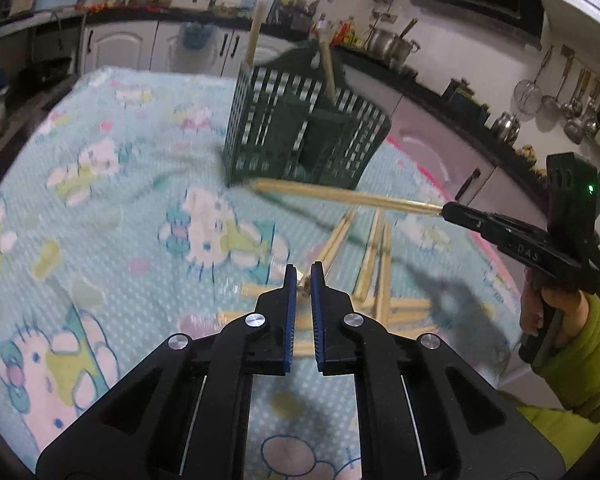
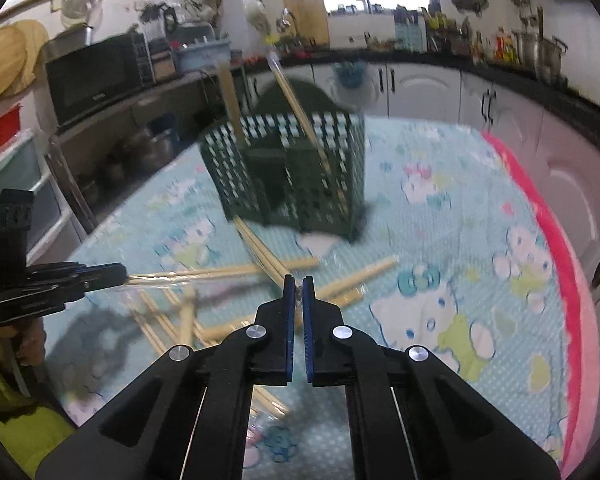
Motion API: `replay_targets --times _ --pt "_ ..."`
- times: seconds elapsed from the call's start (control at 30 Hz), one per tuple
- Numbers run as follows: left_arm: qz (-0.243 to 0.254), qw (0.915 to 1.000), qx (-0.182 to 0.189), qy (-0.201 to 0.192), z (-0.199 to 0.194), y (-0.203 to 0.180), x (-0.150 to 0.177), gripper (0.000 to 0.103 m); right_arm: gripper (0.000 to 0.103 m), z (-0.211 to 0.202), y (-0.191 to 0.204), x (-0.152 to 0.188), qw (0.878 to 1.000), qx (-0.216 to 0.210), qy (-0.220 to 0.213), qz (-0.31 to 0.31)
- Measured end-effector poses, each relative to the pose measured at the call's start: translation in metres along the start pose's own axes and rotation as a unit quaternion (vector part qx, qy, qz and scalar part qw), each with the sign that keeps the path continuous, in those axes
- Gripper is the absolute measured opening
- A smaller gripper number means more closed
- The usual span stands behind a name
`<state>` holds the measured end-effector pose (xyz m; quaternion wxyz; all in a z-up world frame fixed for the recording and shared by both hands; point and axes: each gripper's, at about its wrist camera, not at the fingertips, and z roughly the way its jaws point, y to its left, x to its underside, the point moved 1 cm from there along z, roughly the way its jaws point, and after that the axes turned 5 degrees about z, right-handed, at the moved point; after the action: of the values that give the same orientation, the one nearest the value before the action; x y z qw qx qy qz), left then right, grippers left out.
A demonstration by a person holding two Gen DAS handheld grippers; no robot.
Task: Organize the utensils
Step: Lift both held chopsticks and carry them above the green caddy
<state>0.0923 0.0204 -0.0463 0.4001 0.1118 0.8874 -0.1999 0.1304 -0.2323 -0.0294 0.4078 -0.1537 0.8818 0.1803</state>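
Green slotted basket stood on worktop cloth, two chopstick pairs upright inside. We held left gripper jaws clamped on one chopstick pair; right gripper jaws clamped on another pair. Loose chopsticks lay scattered just before basket.

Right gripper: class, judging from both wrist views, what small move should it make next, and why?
Probably lift and tilt its chopsticks upright, tips over the green basket. The right gripper is shut on one end; they lie near level, reaching toward the basket's foot. Other chopsticks already stand in the basket, and more lie on the cloth.
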Motion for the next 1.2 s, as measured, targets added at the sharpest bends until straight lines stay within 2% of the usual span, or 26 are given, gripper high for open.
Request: replay_targets --times 0.13,0.43,0.7,1.2 --pt "0.017 0.9994 -0.002 -0.030 -0.017 -0.009 -0.024 0.003 0.003 -0.018 0.014 -0.019 0.999 -0.006 -0.030 -0.020" --pt "0.051 0.9969 0.004 -0.059 -0.026 -0.031 -0.065 0.002 0.002 -0.041 0.040 -0.061 0.995 -0.017 -0.080 -0.053" --pt "0.081 0.9939 0.012 -0.075 -0.031 -0.056 -0.093 0.002 0.002 -0.052 0.053 -0.082 0.993 -0.025 -0.098 -0.068" --pt "0.111 0.9882 0.026 -0.102 -0.039 -0.081 -0.140 0.002 0.002 -0.076 0.050 -0.117 0.991 -0.016 -0.121 -0.058"
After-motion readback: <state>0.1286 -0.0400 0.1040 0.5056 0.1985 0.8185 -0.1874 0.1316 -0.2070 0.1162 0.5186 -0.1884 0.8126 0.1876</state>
